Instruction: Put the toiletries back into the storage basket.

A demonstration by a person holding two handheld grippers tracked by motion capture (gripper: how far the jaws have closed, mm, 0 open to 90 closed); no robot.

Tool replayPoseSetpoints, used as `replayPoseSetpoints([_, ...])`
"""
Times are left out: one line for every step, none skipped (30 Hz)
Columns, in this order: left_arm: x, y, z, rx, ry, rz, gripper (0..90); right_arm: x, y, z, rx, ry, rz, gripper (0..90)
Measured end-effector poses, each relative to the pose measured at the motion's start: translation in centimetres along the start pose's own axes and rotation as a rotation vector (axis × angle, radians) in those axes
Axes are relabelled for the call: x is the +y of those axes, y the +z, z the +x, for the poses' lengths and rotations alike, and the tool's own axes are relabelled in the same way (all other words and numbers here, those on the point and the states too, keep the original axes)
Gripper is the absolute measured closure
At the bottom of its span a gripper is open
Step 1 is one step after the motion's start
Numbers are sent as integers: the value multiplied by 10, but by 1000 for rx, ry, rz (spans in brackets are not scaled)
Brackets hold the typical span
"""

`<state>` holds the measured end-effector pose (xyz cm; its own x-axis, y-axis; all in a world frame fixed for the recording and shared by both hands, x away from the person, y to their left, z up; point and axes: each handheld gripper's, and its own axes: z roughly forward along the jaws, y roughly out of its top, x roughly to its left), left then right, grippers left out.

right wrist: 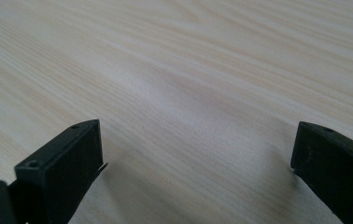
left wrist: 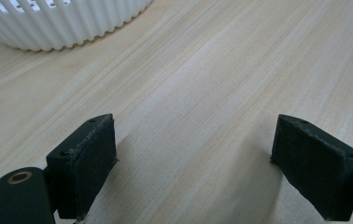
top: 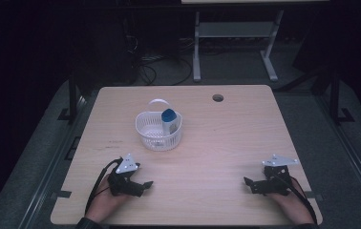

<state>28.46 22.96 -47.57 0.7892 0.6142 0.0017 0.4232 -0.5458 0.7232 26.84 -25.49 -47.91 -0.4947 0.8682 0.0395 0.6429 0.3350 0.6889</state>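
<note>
Nearest you, at the front edge of the table (top: 226,143), your left gripper (top: 143,185) and your right gripper (top: 249,183) both rest low over bare wood, well apart from each other. Each gripper view shows its own two black jaws spread wide with nothing between them.

Farther out, ahead of your left gripper and slightly to its right, stands the white basket (top: 158,136); its ribbed wall (left wrist: 62,23) fills the upper left corner of the left gripper view. It looks like thin slotted plastic, so expect it to be light, a little springy and easy to tip or slide. Take it by the rim or by the looped handle (top: 159,102) at its far side.

Inside it, against the far right wall, leans a small bottle with a blue cap (top: 169,115). That will likely be light and smooth, so close on the body below the cap.
</note>
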Motion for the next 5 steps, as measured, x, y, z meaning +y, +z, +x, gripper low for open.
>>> replayPoseSetpoints([0, 0, 0, 0, 0, 0, 129, 0, 1, 0, -5, -3, 9, 14])
replayPoseSetpoints([0, 0, 0, 1, -1, 0, 129, -1, 2, 1, -10, -9, 6, 12])
replayPoseSetpoints([0, 0, 0, 4, -1, 1, 129, -1, 2, 1, -9, -8, 5, 12])
replayPoseSetpoints([0, 0, 0, 4, -1, 1, 129, -1, 2, 1, -10, -7, 4, 12])
replayPoseSetpoints([0, 0, 0, 4, -1, 1, 129, -1, 2, 1, -11, -7, 1, 12])
